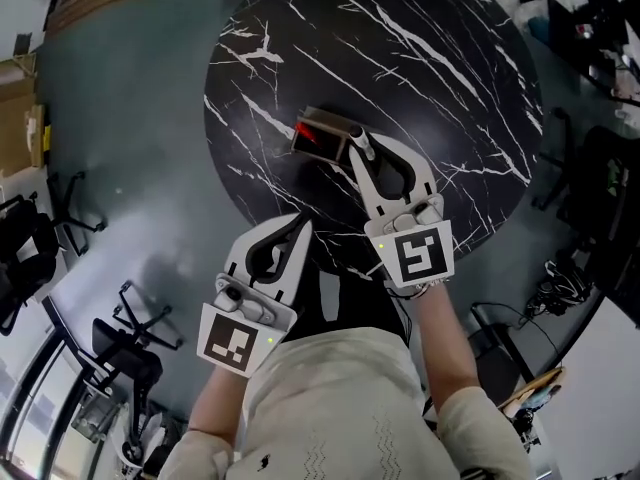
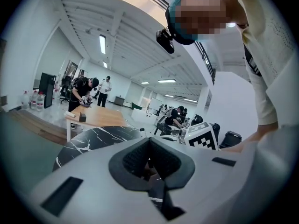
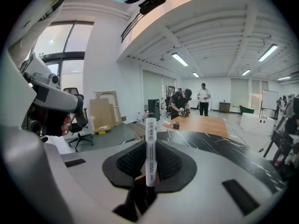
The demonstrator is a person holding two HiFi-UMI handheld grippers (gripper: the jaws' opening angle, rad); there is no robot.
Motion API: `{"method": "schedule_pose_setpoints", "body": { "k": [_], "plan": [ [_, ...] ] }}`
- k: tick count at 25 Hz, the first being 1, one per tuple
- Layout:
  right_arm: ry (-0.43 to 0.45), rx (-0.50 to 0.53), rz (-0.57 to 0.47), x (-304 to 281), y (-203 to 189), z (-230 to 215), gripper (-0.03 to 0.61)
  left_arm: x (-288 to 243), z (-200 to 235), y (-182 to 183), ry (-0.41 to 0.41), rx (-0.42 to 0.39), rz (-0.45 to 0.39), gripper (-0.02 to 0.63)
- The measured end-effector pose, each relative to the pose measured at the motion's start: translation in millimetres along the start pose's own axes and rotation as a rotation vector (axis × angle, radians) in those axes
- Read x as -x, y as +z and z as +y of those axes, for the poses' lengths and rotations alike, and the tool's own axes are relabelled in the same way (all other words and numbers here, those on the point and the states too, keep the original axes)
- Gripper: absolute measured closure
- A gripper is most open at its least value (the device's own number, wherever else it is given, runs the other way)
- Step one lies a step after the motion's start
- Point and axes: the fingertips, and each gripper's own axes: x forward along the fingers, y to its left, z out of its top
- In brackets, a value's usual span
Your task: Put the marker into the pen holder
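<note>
While within right gripper (image 3: 150, 161) — marker (image 3: 151, 130).

**Marker clamped over the table, just beside the pen holder**

The marker (image 3: 151, 150) is a slim white barrel with dark print down its side and a dark cap at its upper end. It stands upright, pinched between the closed jaws of the right gripper (image 3: 150, 143). In the head view the marker (image 1: 357, 135) pokes out past the tips of the right gripper (image 1: 361, 154), right next to the pen holder (image 1: 322, 136). The holder is a dark brown, box-shaped container resting on the black, white-veined table (image 1: 450, 88), with a red object (image 1: 307, 130) inside its open top.
</note>
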Motion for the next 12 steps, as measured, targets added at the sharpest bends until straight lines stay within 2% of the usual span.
{"method": "schedule_pose_setpoints", "body": {
  "k": [12],
  "plan": [
    [-0.052, 0.041, 0.014, 0.1, -7.9, 1.5, 0.502, 5.0, 12.3, -3.2, 0.027, 0.009, -0.008, 0.606]
  ]
}}
